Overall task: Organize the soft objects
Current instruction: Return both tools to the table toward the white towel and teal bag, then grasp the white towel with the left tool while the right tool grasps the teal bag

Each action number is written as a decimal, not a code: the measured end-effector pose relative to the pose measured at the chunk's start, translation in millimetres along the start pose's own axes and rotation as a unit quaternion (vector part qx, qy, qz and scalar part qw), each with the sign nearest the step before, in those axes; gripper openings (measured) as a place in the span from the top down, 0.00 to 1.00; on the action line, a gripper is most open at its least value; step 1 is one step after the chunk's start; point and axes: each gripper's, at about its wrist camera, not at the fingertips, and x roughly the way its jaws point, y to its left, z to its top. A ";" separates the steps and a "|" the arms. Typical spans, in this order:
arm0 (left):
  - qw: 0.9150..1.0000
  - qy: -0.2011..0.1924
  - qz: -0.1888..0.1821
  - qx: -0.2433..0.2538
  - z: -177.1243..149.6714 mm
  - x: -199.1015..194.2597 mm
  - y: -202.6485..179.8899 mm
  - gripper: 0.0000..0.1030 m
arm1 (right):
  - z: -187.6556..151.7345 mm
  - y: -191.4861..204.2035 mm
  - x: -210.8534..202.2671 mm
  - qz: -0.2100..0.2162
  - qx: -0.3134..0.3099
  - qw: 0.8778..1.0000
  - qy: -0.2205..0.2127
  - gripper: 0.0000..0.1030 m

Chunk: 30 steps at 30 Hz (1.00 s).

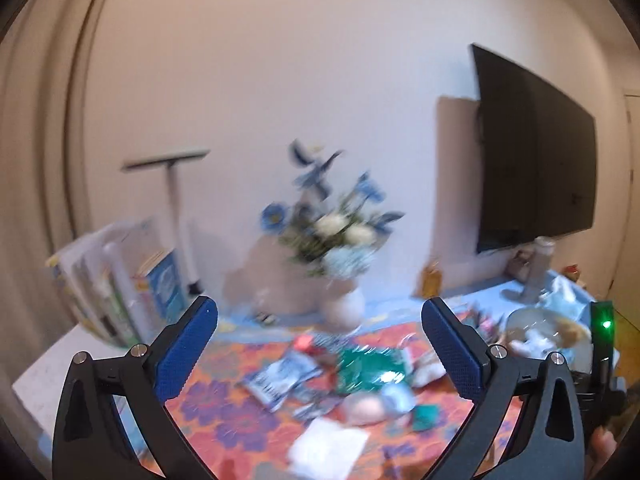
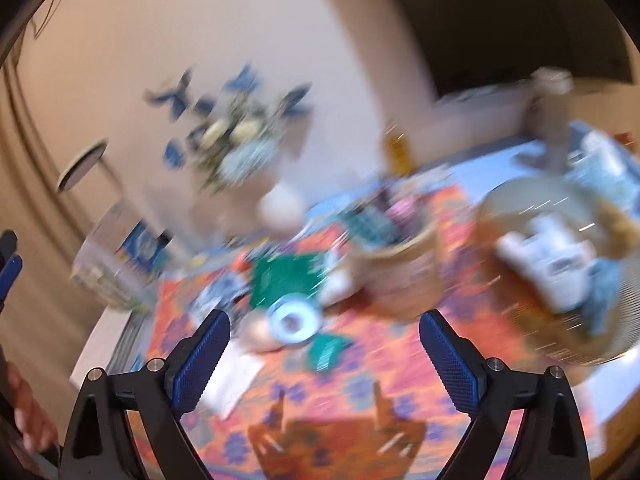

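Note:
Both views are motion-blurred. My left gripper [image 1: 320, 344] is open and empty, held above a table with an orange floral cloth [image 1: 224, 404]. On the cloth lie a green packet [image 1: 368, 368], a blue-white packet [image 1: 280, 378], a white paper [image 1: 328, 446] and a pale soft lump with a blue-white round piece [image 1: 376, 402]. My right gripper [image 2: 324, 356] is open and empty above the same cloth [image 2: 400, 376], near the blue-white round piece [image 2: 294, 320] and the green packet [image 2: 286, 278]. A round basket [image 2: 532, 312] at right holds soft toys [image 2: 548, 256].
A vase of blue and white flowers [image 1: 336, 236] stands at the table's back. Books [image 1: 120, 280] stand at left, a dark TV [image 1: 536, 160] at right. A smaller woven basket [image 2: 396, 276] sits mid-table. The left gripper's tip [image 2: 10, 264] shows at the left edge.

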 end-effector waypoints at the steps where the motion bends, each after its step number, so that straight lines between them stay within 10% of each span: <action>1: 1.000 0.013 -0.001 -0.006 -8.3 8.6 7.4 0.01 | -6.8 3.1 14.0 0.002 -0.002 1.000 0.014 0.08; 11: 0.971 0.200 -0.118 -0.048 -168.0 129.3 36.3 0.01 | -45.4 -17.6 93.7 -0.053 0.007 0.997 0.063 0.08; 24: 0.927 0.290 -0.229 -0.070 -218.0 172.6 25.8 0.01 | -51.9 1.7 147.4 -0.101 -0.038 0.990 0.091 0.08; 30: 0.940 0.291 -0.175 0.015 -219.1 167.6 -5.0 0.01 | -51.9 5.3 153.3 -0.134 -0.050 0.986 0.086 0.15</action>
